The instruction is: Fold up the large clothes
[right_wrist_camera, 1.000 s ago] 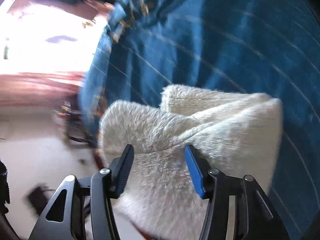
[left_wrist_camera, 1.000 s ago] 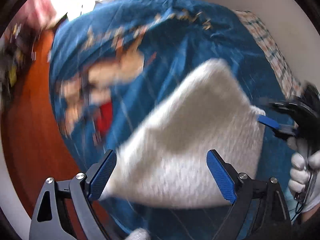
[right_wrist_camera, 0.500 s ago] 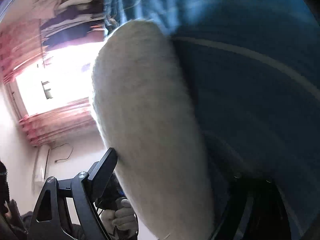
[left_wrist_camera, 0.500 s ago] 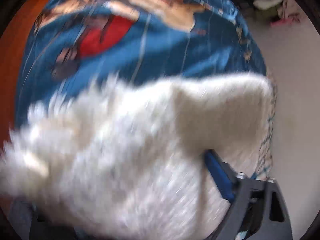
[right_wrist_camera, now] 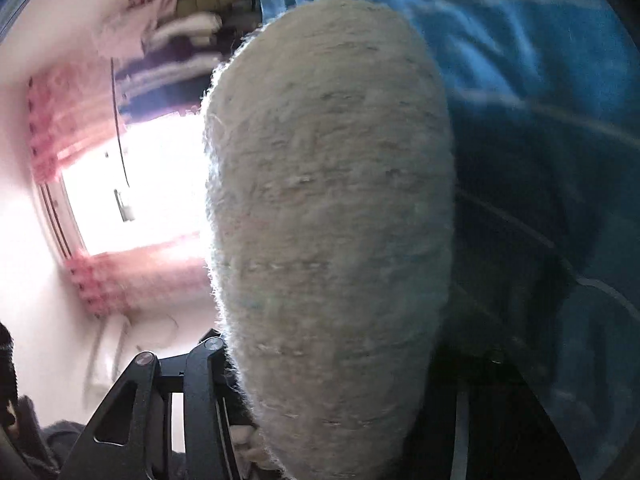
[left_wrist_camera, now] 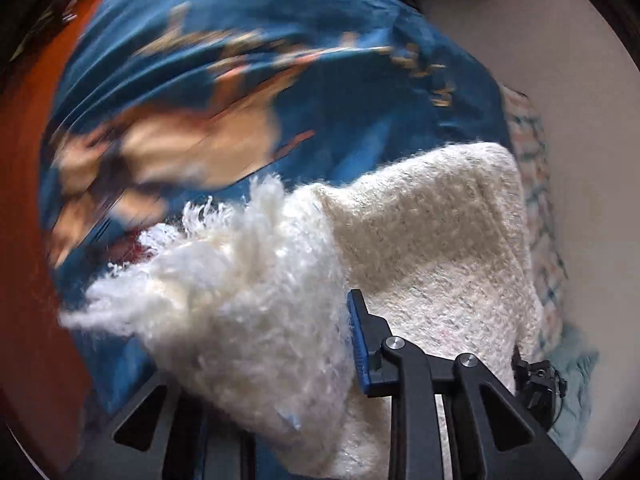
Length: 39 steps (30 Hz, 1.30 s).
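Observation:
A fluffy white garment [left_wrist_camera: 420, 240] with a long-haired fleecy side lies bunched over a blue printed bedspread [left_wrist_camera: 280, 60]. My left gripper [left_wrist_camera: 288, 344] is shut on a thick fold of the garment; its right blue pad [left_wrist_camera: 358, 340] presses into the fleece and the left finger is buried. In the right wrist view the garment [right_wrist_camera: 332, 208] hangs as a tall roll in front of the camera. My right gripper [right_wrist_camera: 328, 392] is closed around it; both fingertips are hidden by the cloth.
The bedspread also fills the right of the right wrist view [right_wrist_camera: 540, 80]. An orange wooden floor [left_wrist_camera: 28, 240] lies left of the bed. A plaid cloth [left_wrist_camera: 536, 184] edges the bed. A bright window with pink curtains [right_wrist_camera: 132, 184] and hanging clothes [right_wrist_camera: 172, 40] are behind.
Both grippers went from open around the garment to closed on it. The garment has been lifted and gathered, and both cameras have swung round.

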Available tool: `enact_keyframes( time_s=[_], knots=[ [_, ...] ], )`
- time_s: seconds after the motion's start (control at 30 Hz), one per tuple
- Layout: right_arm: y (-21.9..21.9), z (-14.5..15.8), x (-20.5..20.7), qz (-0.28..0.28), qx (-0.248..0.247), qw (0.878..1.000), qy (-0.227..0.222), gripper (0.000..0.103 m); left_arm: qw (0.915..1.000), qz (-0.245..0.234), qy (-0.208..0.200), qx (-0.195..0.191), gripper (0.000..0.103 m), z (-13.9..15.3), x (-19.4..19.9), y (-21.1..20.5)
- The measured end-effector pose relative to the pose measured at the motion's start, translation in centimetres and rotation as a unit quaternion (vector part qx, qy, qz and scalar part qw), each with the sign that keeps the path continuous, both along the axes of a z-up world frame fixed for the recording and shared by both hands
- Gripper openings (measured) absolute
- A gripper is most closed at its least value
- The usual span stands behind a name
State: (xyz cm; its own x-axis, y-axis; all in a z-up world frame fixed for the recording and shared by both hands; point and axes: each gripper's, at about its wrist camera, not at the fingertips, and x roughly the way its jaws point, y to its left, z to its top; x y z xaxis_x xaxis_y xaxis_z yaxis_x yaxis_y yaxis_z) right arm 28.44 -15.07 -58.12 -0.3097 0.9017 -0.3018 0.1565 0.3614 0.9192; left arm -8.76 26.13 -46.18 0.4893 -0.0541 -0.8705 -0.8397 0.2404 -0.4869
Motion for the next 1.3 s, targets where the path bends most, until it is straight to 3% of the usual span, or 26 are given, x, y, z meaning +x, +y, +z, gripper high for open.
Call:
enact_keyframes(
  time_s=[0.1,0.2,0.47,0.6,0.7,0.8,0.87,0.93,1.0,1.07,1.1,1.13,1.2,1.27,1.3],
  knots=[
    [-0.9,2.4,3.6,-0.037,0.005,0.999,-0.01,0.053,0.9992,-0.036,-0.019,0.001,0.021,1.7,4.7,2.0],
    [-2.1,4.6,8.5,-0.069,0.007,0.997,-0.034,0.053,0.9955,-0.084,-0.044,0.005,0.021,2.9,12.2,3.8],
    [-8.6,8.1,26.2,-0.134,0.013,0.984,-0.117,0.053,0.9804,-0.157,-0.118,0.019,0.021,2.8,32.0,4.2],
    [-12.4,6.6,34.6,-0.154,0.012,0.98,-0.124,0.053,0.9737,-0.179,-0.138,0.033,0.021,1.1,41.2,2.5],
    [-14.9,3.0,41.5,-0.168,-0.003,0.98,-0.109,0.053,0.9713,-0.196,-0.131,0.029,0.021,-1.5,46.9,0.9],
    [-17.1,-1.3,45.7,-0.175,-0.025,0.981,-0.085,0.053,0.9674,-0.225,-0.112,0.031,0.021,-4.8,51.6,-0.4],
    [-19.1,-4.4,47.6,-0.173,-0.045,0.982,-0.062,0.053,0.9639,-0.247,-0.095,0.031,0.021,-7.1,54.2,-0.9],
    [-20.1,-6.0,48.2,-0.171,-0.03,0.984,-0.045,0.055,0.9586,-0.268,-0.087,0.043,0.021,-8.4,55.5,-1.4],
    [-20.7,-6.0,48.1,-0.163,-0.04,0.984,-0.055,0.061,0.9544,-0.282,-0.085,0.051,0.025,-8.4,55.8,-1.7],
    [-20.6,-5.5,47.9,-0.164,-0.082,0.981,-0.057,0.075,0.9494,-0.297,-0.079,0.065,0.027,-8.2,55.8,-1.9],
    [-17.9,-4.5,46.3,-0.163,-0.113,0.978,-0.069,0.078,0.947,-0.305,-0.076,0.066,0.027,-7.9,55.7,-2.0],
    [-17.9,-3.1,45.9,-0.156,-0.16,0.97,-0.094,0.083,0.9439,-0.314,-0.068,0.075,0.028,-7.4,55.4,-2.2],
    [-17.6,0.1,44.5,-0.139,-0.255,0.945,-0.15,0.087,0.9363,-0.332,-0.045,0.106,0.041,-6.5,55.2,-2.6],
    [-16.2,3.1,42.3,-0.124,-0.348,0.907,-0.2,0.091,0.9178,-0.357,-0.007,0.173,0.08,-5.0,54.6,-3.7],
    [-15.6,3.9,41.5,-0.115,-0.377,0.894,-0.214,0.091,0.9086,-0.368,0.008,0.197,0.088,-4.5,54.2,-4.1]
  ],
)
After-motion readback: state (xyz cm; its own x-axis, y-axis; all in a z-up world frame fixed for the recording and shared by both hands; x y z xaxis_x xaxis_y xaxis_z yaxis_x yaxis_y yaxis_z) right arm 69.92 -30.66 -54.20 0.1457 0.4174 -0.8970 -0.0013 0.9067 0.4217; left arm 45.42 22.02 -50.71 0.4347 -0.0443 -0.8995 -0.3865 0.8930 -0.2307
